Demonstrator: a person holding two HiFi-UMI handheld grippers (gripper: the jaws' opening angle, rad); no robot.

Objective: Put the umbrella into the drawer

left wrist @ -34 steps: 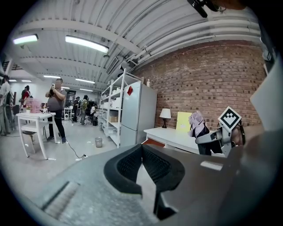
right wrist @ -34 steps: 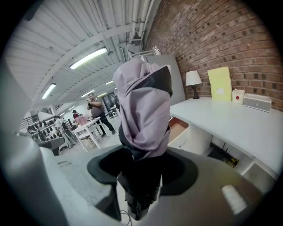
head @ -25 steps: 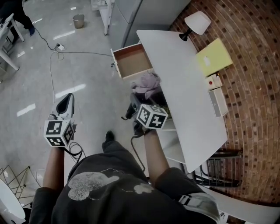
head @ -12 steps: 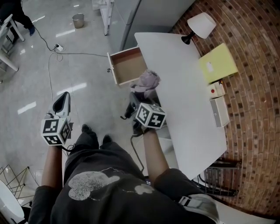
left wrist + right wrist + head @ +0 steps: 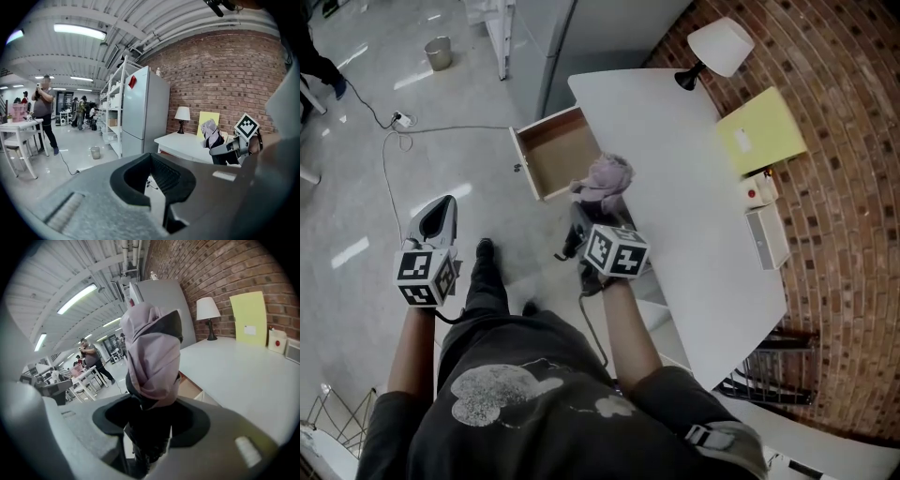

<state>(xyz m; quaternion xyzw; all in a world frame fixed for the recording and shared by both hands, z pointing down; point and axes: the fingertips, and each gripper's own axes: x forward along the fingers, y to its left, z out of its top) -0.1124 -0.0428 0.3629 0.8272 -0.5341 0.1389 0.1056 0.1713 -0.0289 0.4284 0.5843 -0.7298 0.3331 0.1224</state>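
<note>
My right gripper [image 5: 585, 223] is shut on a folded lilac umbrella [image 5: 602, 176], whose dark handle sits between the jaws while the bunched fabric sticks out past them. In the right gripper view the umbrella [image 5: 152, 352] stands upright from the right gripper [image 5: 150, 420] and hides much of the scene. The wooden drawer [image 5: 523, 167] hangs open at the white table's [image 5: 675, 141] near end, just left of and beyond the umbrella; its inside looks bare. My left gripper [image 5: 439, 214] is out over the floor to the left, shut on nothing; the left gripper [image 5: 157, 173] view shows its pads together.
On the table stand a lamp [image 5: 717, 47], a yellow folder [image 5: 759, 131], a small box with a red button [image 5: 757, 190] and a white device [image 5: 766, 236]. A fridge [image 5: 572, 37] is behind the drawer. A cable [image 5: 441, 129] and a bucket [image 5: 438, 52] lie on the floor; people stand far off.
The person has stepped forward and both grippers have travelled along. The umbrella stays in the right gripper's grip, still beside the open drawer.
</note>
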